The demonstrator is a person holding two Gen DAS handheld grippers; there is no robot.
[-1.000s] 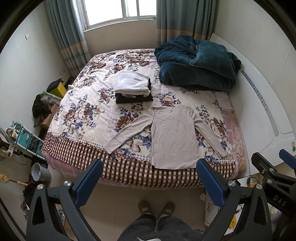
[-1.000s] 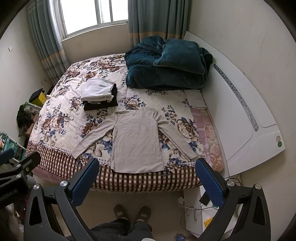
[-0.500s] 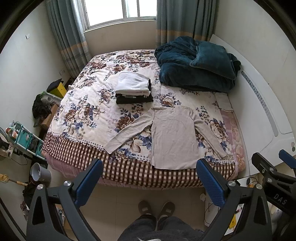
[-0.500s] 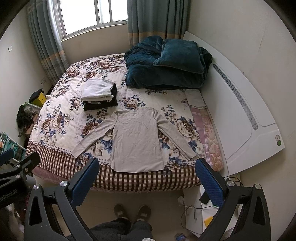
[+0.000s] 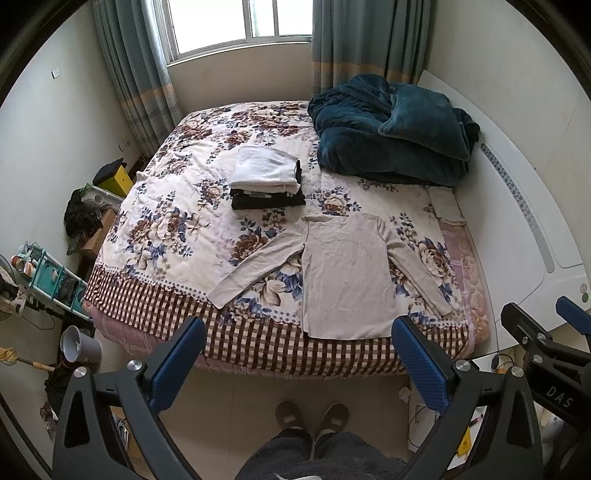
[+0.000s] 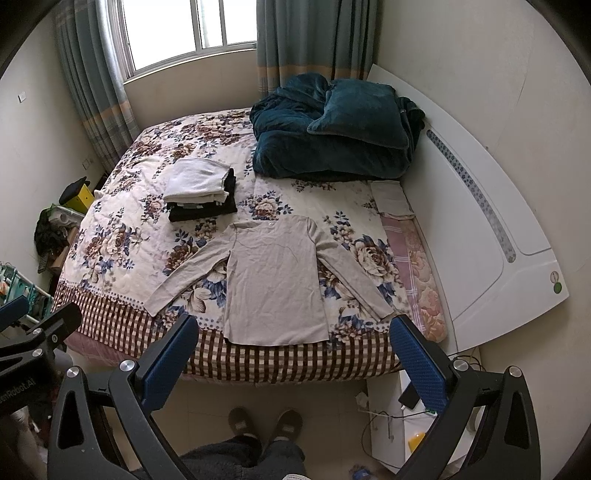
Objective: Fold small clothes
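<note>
Your left gripper (image 5: 299, 358) fills the lower edge of the left wrist view, its blue-padded fingers (image 5: 177, 363) spread wide and holding nothing. Your right gripper (image 6: 293, 354) sits the same way at the bottom of the right wrist view, fingers (image 6: 417, 363) far apart and empty. Both hang above the tiled floor (image 5: 240, 398), short of the bed (image 5: 173, 229), and neither touches any cloth.

The beige long-sleeved shirt (image 5: 343, 277) lies flat at centre frame, slightly right in the left wrist view. Its hem is toward the bottom of the frame over the checked border of the floral bedspread (image 6: 122, 236), its collar toward the top, and both sleeves angle outward and down. It is unfolded.

Just above and left of the shirt's collar stands a stack of folded clothes (image 5: 266, 177): a white piece on top, dark pieces underneath, apart from the shirt. How many garments the stack holds is hard to tell at this distance.

In the upper right of the frame a dark teal blanket (image 6: 332, 129) is heaped against the white headboard (image 6: 480, 229). The window (image 5: 240, 22) and curtains (image 6: 314, 40) run along the top edge. Your slippered feet (image 6: 264, 424) show at bottom centre between the fingers.
</note>
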